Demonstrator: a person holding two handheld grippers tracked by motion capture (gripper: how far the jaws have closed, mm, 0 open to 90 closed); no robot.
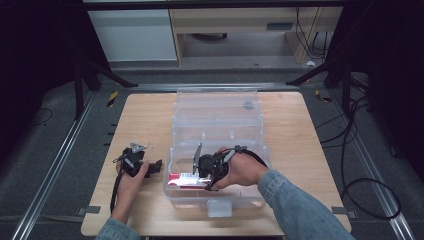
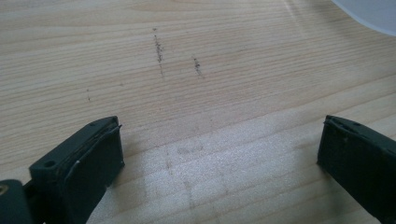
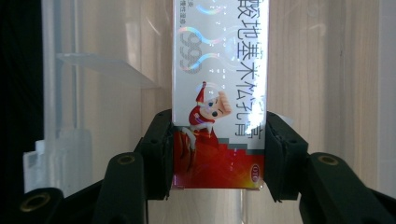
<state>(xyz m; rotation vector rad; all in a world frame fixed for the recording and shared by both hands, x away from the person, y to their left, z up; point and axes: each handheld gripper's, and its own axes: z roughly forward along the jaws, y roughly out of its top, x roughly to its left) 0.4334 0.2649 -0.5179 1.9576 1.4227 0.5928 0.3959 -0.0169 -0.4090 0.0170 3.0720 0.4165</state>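
I see the red-and-white carton [image 3: 219, 93] lying flat in the front compartment of the clear plastic box [image 1: 217, 112], its long side running toward nine o'clock in the high view. My right gripper [image 1: 202, 172] has it pinched across the red end, both pads pressed against the carton's long edges. The box sits mid-table with its lid swung back toward twelve o'clock. At nine o'clock of the box, just beside its wall, my left gripper [image 1: 150, 167] rests on the wooden table [image 2: 196, 70], jaws spread wide with bare wood between them.
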